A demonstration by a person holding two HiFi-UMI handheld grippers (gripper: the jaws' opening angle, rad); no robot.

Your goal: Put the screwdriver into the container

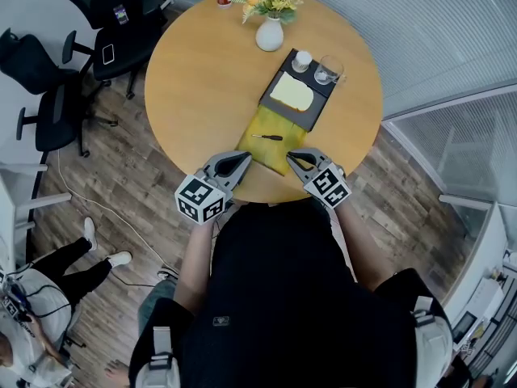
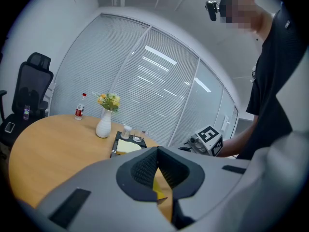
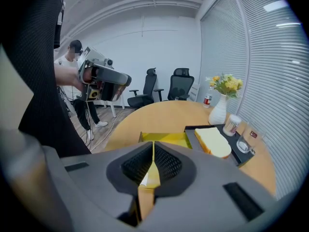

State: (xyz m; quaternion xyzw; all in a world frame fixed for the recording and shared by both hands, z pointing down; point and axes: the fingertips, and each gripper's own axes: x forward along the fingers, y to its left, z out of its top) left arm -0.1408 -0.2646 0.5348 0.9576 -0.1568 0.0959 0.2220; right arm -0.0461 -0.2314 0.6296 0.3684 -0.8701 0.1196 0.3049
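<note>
Fingers [image 1: 234, 166] of left gripper [image 1: 248, 158], right gripper [image 1: 290, 154] closed, screwdriver [image 1: 267, 137] ahead, between them

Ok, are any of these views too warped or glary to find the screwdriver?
Head view: evenly lit, sharp, no glare; the screwdriver shows small but clear on the yellow tray. Left gripper view: fisheye bends the blinds, corners go dark, screwdriver not visible. Right gripper view: same warp; only the tray's far part shows.

Centre frame: a slim black-handled screwdriver [image 1: 267, 137] on an olive-yellow rectangular container [image 1: 273, 157]. Above it, a black rectangular tray [image 1: 321, 97]. The round wooden table [image 1: 202, 79] is honey-coloured. The grey left gripper [image 1: 245, 161] and grey right gripper [image 1: 292, 157] bear black-and-white square-patterned cubes [image 1: 199, 199].
</note>
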